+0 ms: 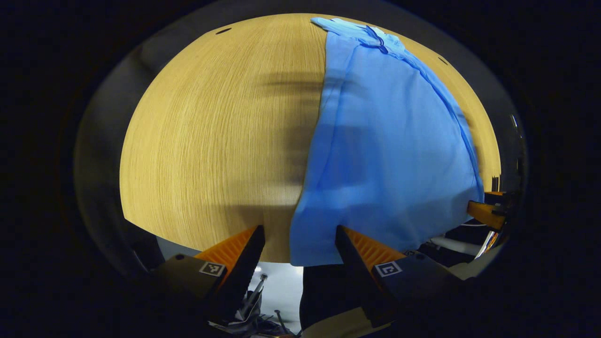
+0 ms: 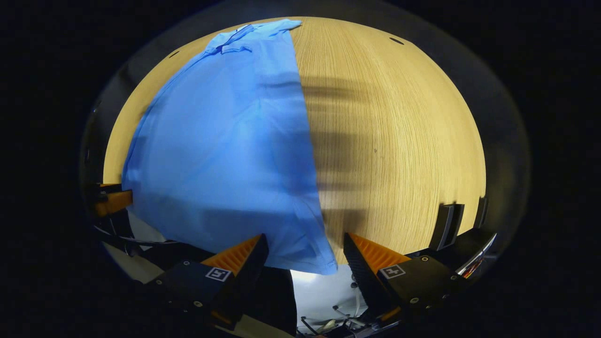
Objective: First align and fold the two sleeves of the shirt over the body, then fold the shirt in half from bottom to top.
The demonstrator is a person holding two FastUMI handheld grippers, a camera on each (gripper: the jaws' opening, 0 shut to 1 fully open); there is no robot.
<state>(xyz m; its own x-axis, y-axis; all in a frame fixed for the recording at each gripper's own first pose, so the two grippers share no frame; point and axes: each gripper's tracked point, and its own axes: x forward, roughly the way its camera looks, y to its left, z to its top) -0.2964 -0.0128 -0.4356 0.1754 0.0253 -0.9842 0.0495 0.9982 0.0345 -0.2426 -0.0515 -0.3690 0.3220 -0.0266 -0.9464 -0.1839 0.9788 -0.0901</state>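
The shirt [image 1: 389, 155] lies flat on the wooden desk [image 1: 211, 141], folded into a long narrow panel with both sleeves already turned in over the body. The collar [image 1: 375, 37] points toward the far edge of the desk, and the hem overhangs the near edge slightly. In the left gripper view, the shirt occupies the right half of the desk surface, and its straight folded side edge runs from the collar down to the near left hem corner. The left gripper [image 1: 300, 234] is positioned at that corner with its jaws spread; the corner of the hem sits in the gap between the fingers, and neither finger presses on the fabric. In the right gripper view, the shirt [image 2: 225, 150] occupies the left half of the desk [image 2: 399, 141], with the collar [image 2: 244, 37] at the far end. The right gripper [image 2: 305, 244] is positioned at the near right hem corner, jaws likewise spread, with the corner hanging between the fingers and not pinched. Each view also shows part of the opposite gripper at the far hem corner, near the desk edge. Banded shadows fall on the bare wood beside the shirt.
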